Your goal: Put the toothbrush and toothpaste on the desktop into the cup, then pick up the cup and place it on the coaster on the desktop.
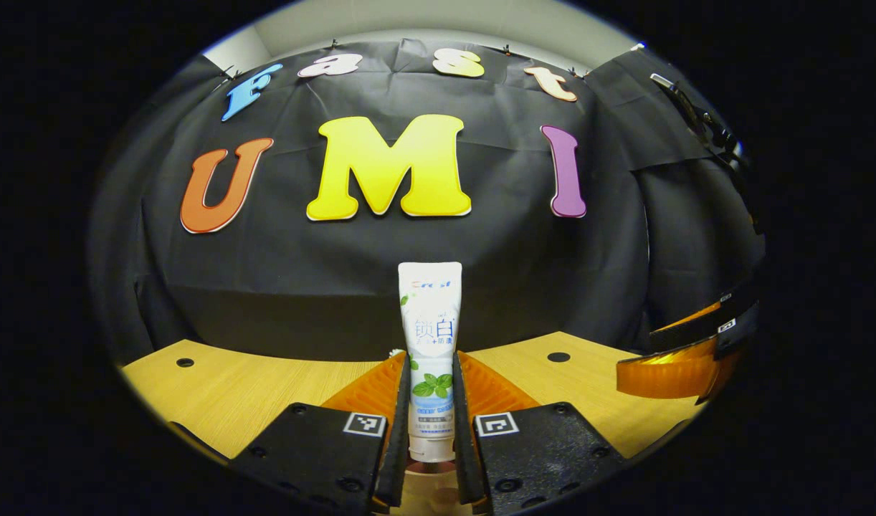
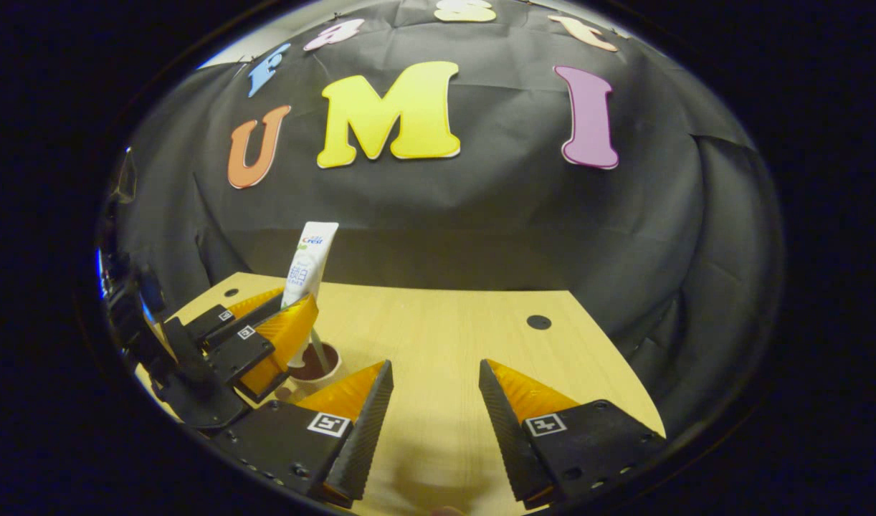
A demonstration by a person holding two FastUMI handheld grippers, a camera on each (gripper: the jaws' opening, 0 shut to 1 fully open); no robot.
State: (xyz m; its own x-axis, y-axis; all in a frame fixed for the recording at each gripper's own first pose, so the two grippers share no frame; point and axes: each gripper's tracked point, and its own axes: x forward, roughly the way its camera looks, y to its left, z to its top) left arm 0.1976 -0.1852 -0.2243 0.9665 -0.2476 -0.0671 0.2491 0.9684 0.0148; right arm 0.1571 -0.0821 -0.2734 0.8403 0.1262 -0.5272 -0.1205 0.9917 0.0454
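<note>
Left gripper (image 1: 431,401) clamps the tube (image 1: 431,344) upright at frame centre, so lower it straight into the cup (image 2: 315,365) at lower left; right gripper (image 2: 436,408) gapes, idle.

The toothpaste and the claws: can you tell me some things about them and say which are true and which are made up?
1. The left claw squeezes the toothpaste. True.
2. The toothpaste lies flat on the desk. False: it stands upright, cap end down, above the cup.
3. The right claw holds the toothbrush. False: it is open with nothing between its fingers.
4. Something thin already stands in the cup. True, likely the toothbrush.
</note>
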